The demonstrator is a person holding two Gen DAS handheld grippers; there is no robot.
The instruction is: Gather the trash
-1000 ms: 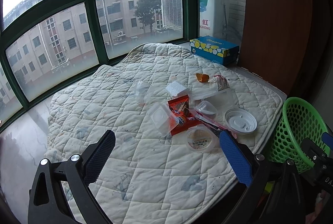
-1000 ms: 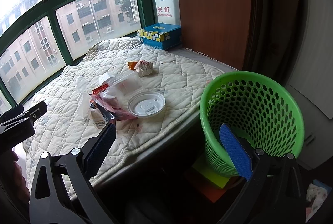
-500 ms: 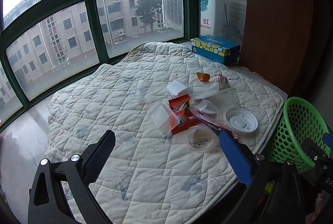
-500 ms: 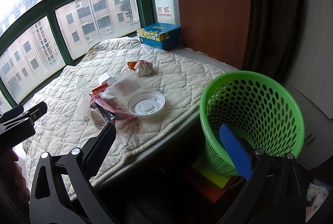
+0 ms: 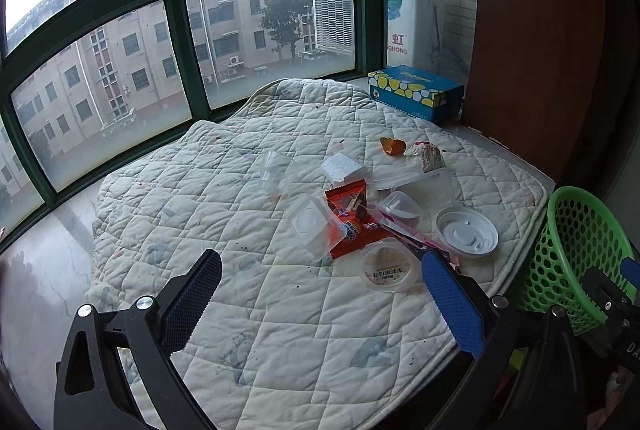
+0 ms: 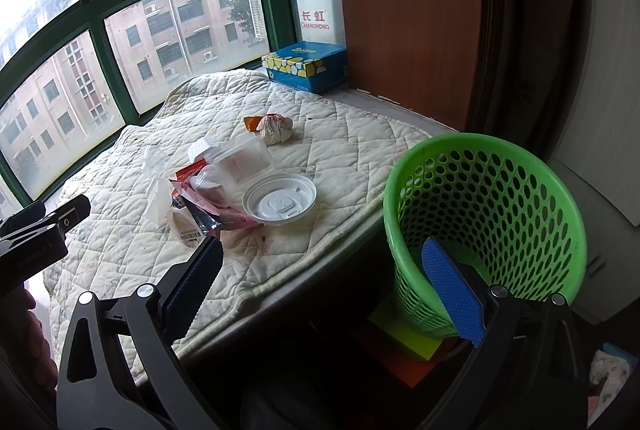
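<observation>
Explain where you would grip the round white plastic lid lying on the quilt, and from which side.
Grip the white lid by its raised rim, at the edge nearest the green basket. It lies flat, rim upward, and that side is free of litter; wrappers crowd its opposite edge.

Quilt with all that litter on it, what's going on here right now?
Nothing is picked up yet. Both the left gripper and right gripper have their jaws open and empty. Wrappers, clear cups and a white lid lie scattered on the quilt. The green basket stands beside the quilt's edge, with no trash visible inside.
</observation>
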